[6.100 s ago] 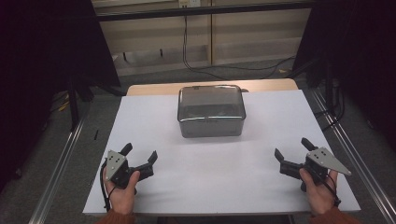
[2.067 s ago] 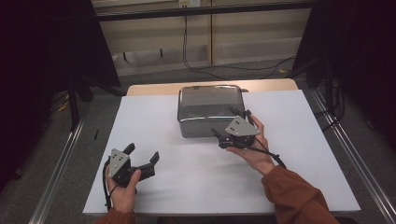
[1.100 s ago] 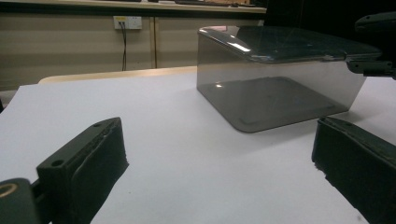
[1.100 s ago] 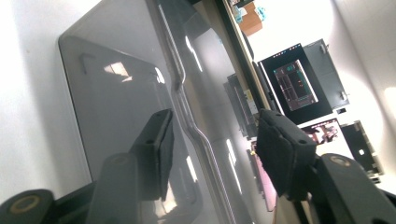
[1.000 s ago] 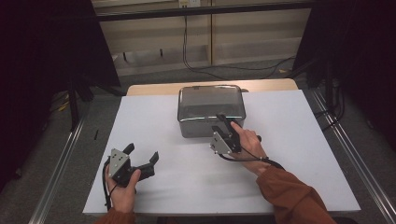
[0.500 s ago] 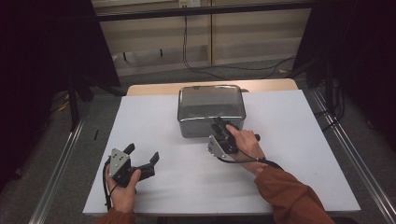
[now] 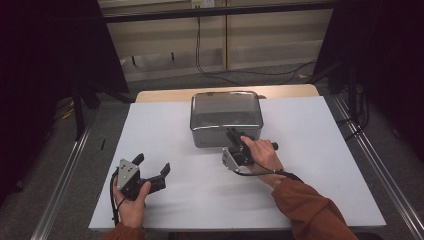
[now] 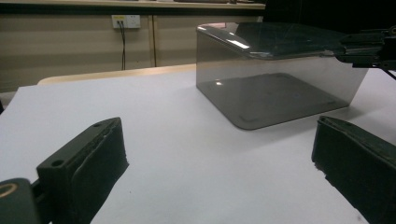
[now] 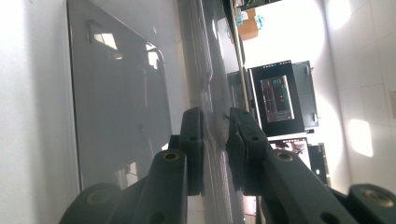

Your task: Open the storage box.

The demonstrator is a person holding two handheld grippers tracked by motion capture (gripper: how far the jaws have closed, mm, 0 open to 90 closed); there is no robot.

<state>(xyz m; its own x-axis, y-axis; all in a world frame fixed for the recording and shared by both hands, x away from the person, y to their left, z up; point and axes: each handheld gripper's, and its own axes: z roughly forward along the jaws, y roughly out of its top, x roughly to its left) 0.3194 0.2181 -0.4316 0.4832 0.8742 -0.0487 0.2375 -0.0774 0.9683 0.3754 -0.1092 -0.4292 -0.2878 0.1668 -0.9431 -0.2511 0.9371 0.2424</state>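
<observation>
A smoke-grey see-through box [image 7: 226, 112] with a lid stands at the back middle of the white table [image 7: 310, 130]. My right gripper [image 7: 232, 134] is turned on its side at the box's front edge. Its jaws have just been closing and now pinch the lid's rim [image 9: 215, 116] between the pads. In the left gripper view the same box [image 8: 275, 93] shows with the right gripper [image 8: 369, 46] at its top right edge. My left gripper [image 7: 152, 163] rests at the front left, open, nothing between its fingers [image 8: 88, 158].
Metal rails [image 7: 65, 175] run along both sides of the table. A wooden board edge [image 7: 165, 95] shows behind the white top. Cables [image 7: 200, 55] hang down the wall at the back. Dark curtains [image 7: 45, 50] stand left and right.
The right hand came from the table's front right to the box, rolled onto its side, and its jaws closed on the lid's rim. The left hand stayed put.
</observation>
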